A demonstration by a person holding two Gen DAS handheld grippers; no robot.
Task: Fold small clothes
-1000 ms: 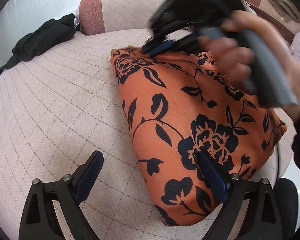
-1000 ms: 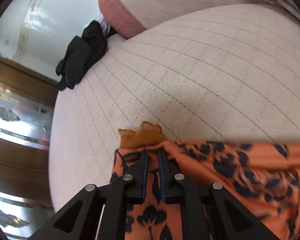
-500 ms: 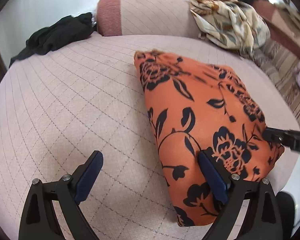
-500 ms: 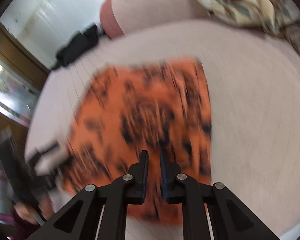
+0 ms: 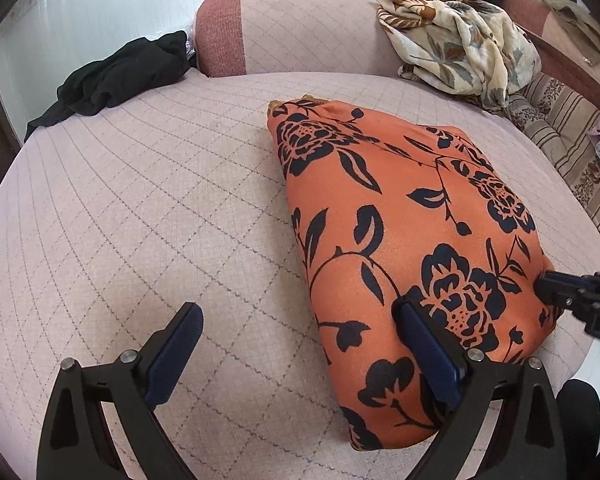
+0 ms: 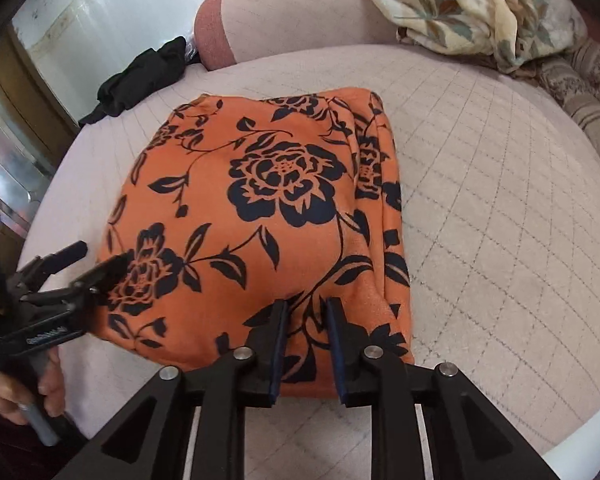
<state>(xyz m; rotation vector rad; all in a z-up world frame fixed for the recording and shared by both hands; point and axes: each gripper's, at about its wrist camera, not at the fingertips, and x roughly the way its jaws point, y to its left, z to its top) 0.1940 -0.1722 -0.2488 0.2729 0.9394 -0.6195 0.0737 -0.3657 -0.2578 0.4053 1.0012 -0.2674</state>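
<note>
On the quilted pink cushion [image 5: 140, 216] that fills both views, biggest thing in sight, lies the one orange flowered cloth [image 5: 400, 216], already doubled into a thick pad with its near edge close to the cushion's front rim. Beyond it I count one cream leafy cloth [image 5: 460, 36] heaped against the back bolster and one black garment [image 5: 116, 72] crumpled at the far left corner, both well apart from my work. I judge the orange piece light, soft and limp: it will sag from wherever I pinch it, and the smooth weave may slip, so layers could slide apart if I take only the top one. The best hold looks like the two near corners, gripping all layers at the hem, then carrying them over toward the far edge where a small brownish trim pokes out. My left gripper [image 5: 296, 340] is spread wide and grasps nothing; one finger sits over bare cushion, the other rests over the cloth's near left side. My right gripper [image 6: 304, 328] has its jaws slightly parted over the near edge, seemingly not pinching fabric, though I cannot tell whether a fold is caught between them. Two grippers, three cloths, one cushion.
</note>
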